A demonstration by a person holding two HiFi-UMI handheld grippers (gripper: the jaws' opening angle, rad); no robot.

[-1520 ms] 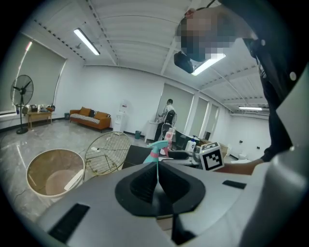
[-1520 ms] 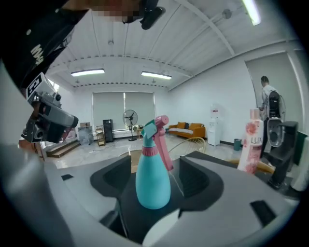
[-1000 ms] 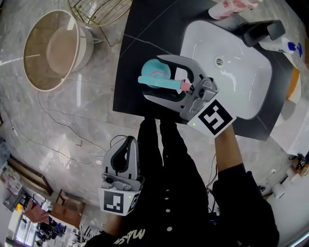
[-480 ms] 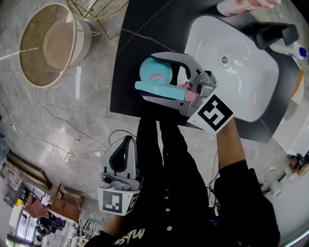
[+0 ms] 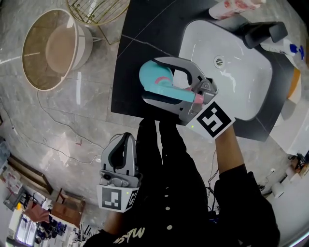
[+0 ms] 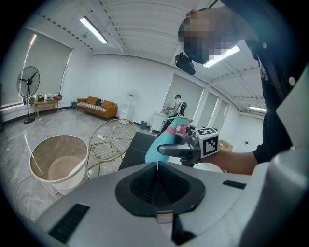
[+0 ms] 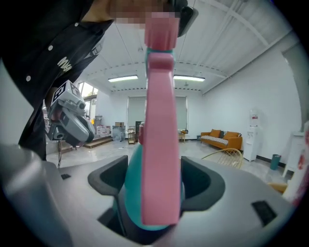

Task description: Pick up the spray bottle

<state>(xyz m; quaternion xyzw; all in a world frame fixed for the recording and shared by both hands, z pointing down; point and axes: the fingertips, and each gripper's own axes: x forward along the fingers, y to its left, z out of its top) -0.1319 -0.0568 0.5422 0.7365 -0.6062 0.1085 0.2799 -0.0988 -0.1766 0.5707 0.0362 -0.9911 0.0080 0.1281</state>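
Observation:
The spray bottle (image 5: 155,78) has a teal body and a pink trigger head. My right gripper (image 5: 150,81) holds it above the black counter's near edge, one finger on each side of the body. In the right gripper view the bottle (image 7: 157,144) fills the gap between the jaws, pink part toward the camera. From the left gripper view, the bottle (image 6: 163,144) and right gripper (image 6: 186,149) show ahead. My left gripper (image 5: 126,144) hangs low beside the person's body, jaws together and empty (image 6: 157,165).
A black counter (image 5: 130,48) carries a white sink (image 5: 241,72) with a black faucet (image 5: 263,33). A pink-patterned bottle (image 5: 231,7) and a white bottle with blue cap (image 5: 285,47) stand behind it. A round white basket (image 5: 50,48) and gold wire frame (image 5: 96,12) stand on the floor at left.
The bottle stays in my right gripper, which has barely shifted over the counter edge. My left gripper has not moved.

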